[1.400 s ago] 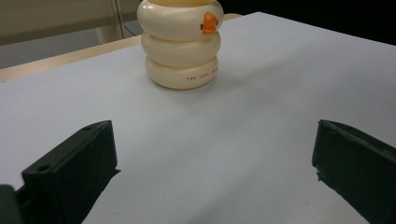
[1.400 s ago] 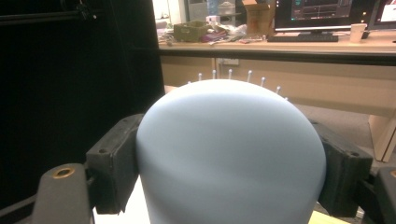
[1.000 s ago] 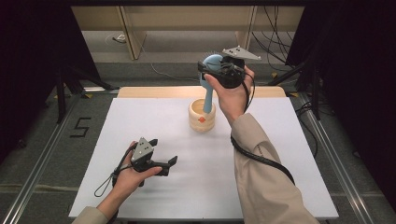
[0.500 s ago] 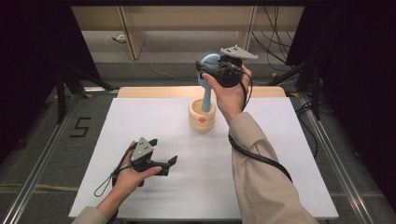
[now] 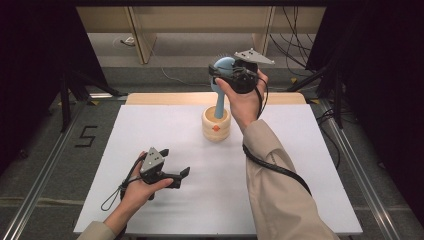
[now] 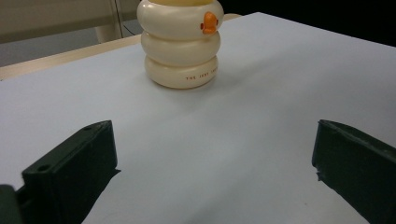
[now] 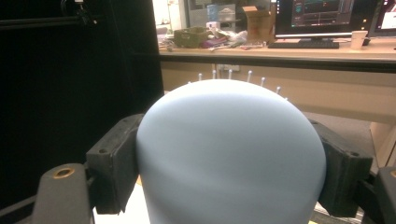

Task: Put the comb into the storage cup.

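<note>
A light-blue hairbrush (image 5: 220, 85) stands upright with its handle down in a cream ringed holder (image 5: 216, 125) at the table's back middle. My right gripper (image 5: 222, 72) is shut on the brush's rounded head (image 7: 231, 154), whose white bristles point away. The holder (image 6: 181, 42) has an orange mark on its side and small lettering near its base. My left gripper (image 5: 181, 177) rests low over the white table (image 5: 300, 180) at the front left, open, with nothing between its jaws, pointing toward the holder.
A wooden strip (image 5: 165, 98) borders the table's far edge. Metal rails (image 5: 45, 165) run along the floor on both sides. A desk with monitors and clutter (image 7: 280, 28) stands far beyond the brush. A black cable (image 5: 272, 165) trails along the right sleeve.
The right gripper with the brush head has risen slightly, the handle still inside the holder. The left gripper has stayed put.
</note>
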`<state>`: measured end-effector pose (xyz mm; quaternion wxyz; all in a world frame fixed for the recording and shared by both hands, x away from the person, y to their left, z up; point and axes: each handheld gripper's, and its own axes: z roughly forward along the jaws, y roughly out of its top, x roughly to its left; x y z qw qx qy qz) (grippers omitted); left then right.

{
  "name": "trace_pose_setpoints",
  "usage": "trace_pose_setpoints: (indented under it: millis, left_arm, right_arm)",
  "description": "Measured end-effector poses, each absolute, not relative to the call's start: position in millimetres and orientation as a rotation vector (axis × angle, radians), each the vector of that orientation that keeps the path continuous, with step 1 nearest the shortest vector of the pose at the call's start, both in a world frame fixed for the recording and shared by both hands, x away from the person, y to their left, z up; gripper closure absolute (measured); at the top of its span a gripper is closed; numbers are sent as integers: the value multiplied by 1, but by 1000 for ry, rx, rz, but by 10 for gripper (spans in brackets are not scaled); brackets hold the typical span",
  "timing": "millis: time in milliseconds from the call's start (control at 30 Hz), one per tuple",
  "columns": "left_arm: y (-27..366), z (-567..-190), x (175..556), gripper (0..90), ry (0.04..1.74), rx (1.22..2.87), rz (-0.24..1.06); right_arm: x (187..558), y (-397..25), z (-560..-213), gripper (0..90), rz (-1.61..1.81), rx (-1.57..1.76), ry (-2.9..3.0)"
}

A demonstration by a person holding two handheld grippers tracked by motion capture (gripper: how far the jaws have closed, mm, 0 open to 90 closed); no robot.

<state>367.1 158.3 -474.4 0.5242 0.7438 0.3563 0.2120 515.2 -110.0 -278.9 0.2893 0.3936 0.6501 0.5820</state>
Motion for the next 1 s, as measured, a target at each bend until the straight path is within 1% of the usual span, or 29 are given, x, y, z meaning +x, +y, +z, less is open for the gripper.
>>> trace_pose_setpoints:
  millis: [1000]
  left_arm:
    - [157, -475, 367, 0, 851, 1779, 507]
  right_arm:
    - [523, -105, -288, 221, 1529, 1056, 1738]
